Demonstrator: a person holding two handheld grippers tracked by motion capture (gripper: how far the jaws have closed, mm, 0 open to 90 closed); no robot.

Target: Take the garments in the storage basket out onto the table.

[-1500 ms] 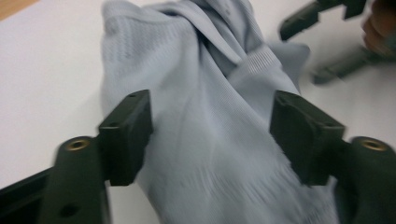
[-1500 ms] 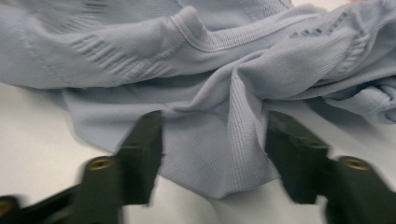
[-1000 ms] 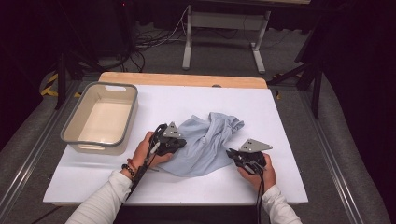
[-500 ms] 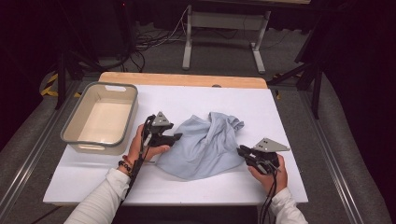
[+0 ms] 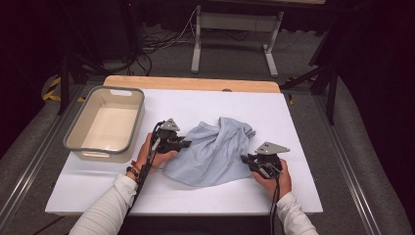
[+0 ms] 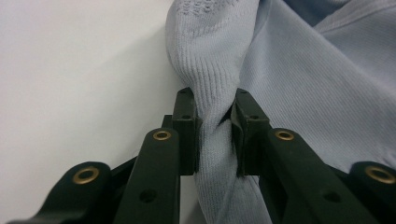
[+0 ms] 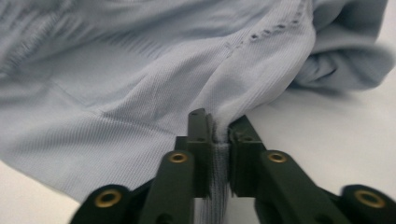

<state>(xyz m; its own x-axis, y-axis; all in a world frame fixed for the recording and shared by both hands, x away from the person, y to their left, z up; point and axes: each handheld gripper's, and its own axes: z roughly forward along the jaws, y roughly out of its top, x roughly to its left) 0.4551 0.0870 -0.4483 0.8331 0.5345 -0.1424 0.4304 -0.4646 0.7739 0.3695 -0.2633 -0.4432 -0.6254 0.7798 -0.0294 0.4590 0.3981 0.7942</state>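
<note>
A crumpled light-blue knit cloth (image 5: 215,152) lies in the middle of the white table top (image 5: 293,112). My left gripper (image 5: 188,143) is at the cloth's left edge. In the left gripper view its jaws (image 6: 215,116) have just been closing and now pinch a ribbed fold of the cloth (image 6: 303,70). My right gripper (image 5: 244,159) is at the cloth's right edge. Its jaws (image 7: 219,126) have also just been closing and squeeze a thin hem of the cloth (image 7: 140,70) between the pads.
A grey-rimmed beige basin (image 5: 78,139) stands empty at the table's left side, close to my left hand. A wooden strip (image 5: 191,83) runs along the far edge. Bare white surface lies behind and to the right of the cloth.
My left hand has shifted a little to the left and farther back along the cloth's edge. The right hand swung out to the right and came back. The cloth lies slightly more spread.
</note>
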